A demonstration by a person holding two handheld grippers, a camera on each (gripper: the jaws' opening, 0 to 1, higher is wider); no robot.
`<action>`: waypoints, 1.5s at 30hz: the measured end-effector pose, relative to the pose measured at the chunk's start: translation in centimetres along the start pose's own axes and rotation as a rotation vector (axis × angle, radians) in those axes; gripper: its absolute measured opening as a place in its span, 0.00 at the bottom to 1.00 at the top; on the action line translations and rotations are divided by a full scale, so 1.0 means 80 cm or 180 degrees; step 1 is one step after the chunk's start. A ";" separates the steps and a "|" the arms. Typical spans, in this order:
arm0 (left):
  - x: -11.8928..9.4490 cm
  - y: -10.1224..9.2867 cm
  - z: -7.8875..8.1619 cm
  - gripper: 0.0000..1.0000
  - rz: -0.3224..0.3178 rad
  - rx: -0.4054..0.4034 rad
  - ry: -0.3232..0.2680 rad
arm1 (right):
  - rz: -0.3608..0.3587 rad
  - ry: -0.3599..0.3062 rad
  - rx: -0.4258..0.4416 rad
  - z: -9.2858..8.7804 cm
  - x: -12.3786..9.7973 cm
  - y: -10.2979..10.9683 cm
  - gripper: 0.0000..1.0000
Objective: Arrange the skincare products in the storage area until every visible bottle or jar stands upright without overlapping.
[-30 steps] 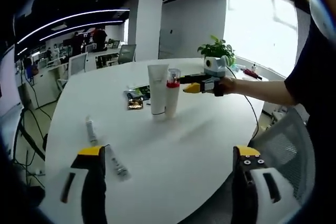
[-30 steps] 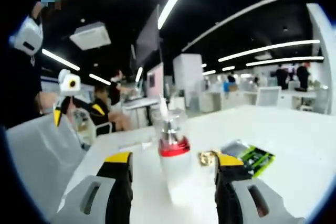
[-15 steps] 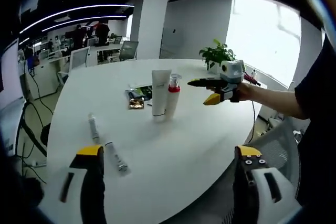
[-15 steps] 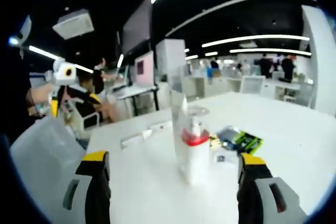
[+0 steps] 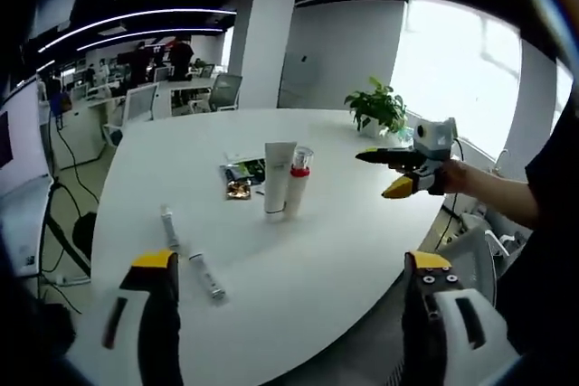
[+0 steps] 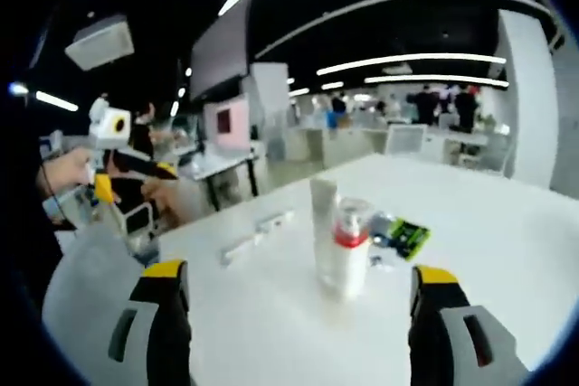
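Note:
A white tube (image 5: 278,179) stands upright on the round white table (image 5: 298,259), touching a white bottle with a red collar and clear cap (image 5: 298,181) on its right. In the right gripper view the tube (image 6: 322,212) stands behind the bottle (image 6: 349,247). Two small slim tubes (image 5: 168,226) (image 5: 204,277) lie flat near the table's left edge, seen also as slim tubes (image 6: 258,233). My left gripper (image 5: 294,288) is open, well back from the table. My right gripper (image 6: 298,300) is open and empty; it appears in the left gripper view as the right gripper (image 5: 398,174), held by a hand.
Green and gold sachets (image 5: 242,174) lie behind the standing pair, seen also as sachets (image 6: 399,236). A potted plant (image 5: 378,108) stands at the far side. Office desks and chairs (image 5: 145,101) fill the background. A grey chair (image 5: 479,250) is by the table's right edge.
Both grippers have drawn back from the table. The right gripper, close on the red-collared bottle a second ago, has opened wide and left it standing beside the tube.

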State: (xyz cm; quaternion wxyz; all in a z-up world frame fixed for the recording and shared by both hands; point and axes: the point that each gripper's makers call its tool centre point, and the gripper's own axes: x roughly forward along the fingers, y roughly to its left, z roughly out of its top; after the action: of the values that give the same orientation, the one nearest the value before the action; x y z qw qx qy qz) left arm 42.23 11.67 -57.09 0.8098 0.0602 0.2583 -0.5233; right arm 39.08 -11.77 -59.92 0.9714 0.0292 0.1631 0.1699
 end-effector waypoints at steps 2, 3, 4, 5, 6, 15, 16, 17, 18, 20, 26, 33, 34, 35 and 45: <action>-0.005 0.003 0.005 0.98 0.0013 0.0000 -0.0015 | -0.0071 0.0065 -0.0068 0.003 -0.009 -0.002 0.99; -0.008 0.007 0.007 0.98 0.0038 -0.0005 -0.0016 | -0.0112 0.0090 -0.0092 0.004 -0.013 -0.004 0.99; -0.010 0.009 0.008 0.98 0.0056 -0.0007 -0.0013 | -0.0190 0.0063 -0.0074 0.009 -0.018 -0.005 0.99; -0.013 0.011 0.011 0.98 0.0076 -0.0008 -0.0020 | -0.0231 0.0020 -0.0042 0.014 -0.022 -0.006 0.99; -0.015 0.012 0.013 0.97 0.0093 -0.0012 -0.0032 | -0.0250 -0.0016 -0.0003 0.018 -0.026 -0.004 0.99; -0.032 0.021 0.017 0.97 0.0220 -0.0074 -0.0058 | -0.0377 -0.0075 0.0134 0.029 -0.057 0.013 0.99; -0.034 0.023 0.015 0.98 0.0239 -0.0112 -0.0051 | -0.0393 -0.0077 0.0145 0.030 -0.061 0.013 0.99; -0.035 0.024 0.015 0.98 0.0243 -0.0138 -0.0052 | -0.0399 -0.0094 0.0178 0.032 -0.064 0.013 0.99; -0.036 0.023 0.015 0.98 0.0242 -0.0158 -0.0059 | -0.0394 -0.0133 0.0225 0.036 -0.068 0.014 0.99; -0.037 0.023 0.017 0.98 0.0244 -0.0166 -0.0056 | -0.0418 -0.0174 0.0253 0.041 -0.076 0.013 0.99; -0.039 0.027 0.025 0.98 0.0258 -0.0142 -0.0075 | -0.0503 -0.0171 0.0194 0.053 -0.101 0.007 0.99; -0.043 0.038 0.028 0.97 0.0282 -0.0130 -0.0032 | -0.0589 -0.0151 0.0094 0.057 -0.134 0.004 0.99; -0.043 0.039 0.027 0.98 0.0284 -0.0136 -0.0036 | -0.0609 -0.0154 0.0083 0.056 -0.137 0.003 0.99; -0.043 0.041 0.026 0.97 0.0277 -0.0174 -0.0026 | -0.0632 -0.0153 0.0093 0.053 -0.140 0.002 0.99; -0.036 0.032 0.012 0.96 0.0250 -0.0200 0.0075 | -0.0697 -0.0164 0.0244 0.032 -0.147 0.012 0.99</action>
State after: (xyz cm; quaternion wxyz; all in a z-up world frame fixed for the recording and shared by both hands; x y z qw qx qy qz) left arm 43.87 14.80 -55.35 0.8281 0.0510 0.2816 -0.4819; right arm 29.13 -14.85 -53.75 0.9862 0.0526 0.1467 0.0556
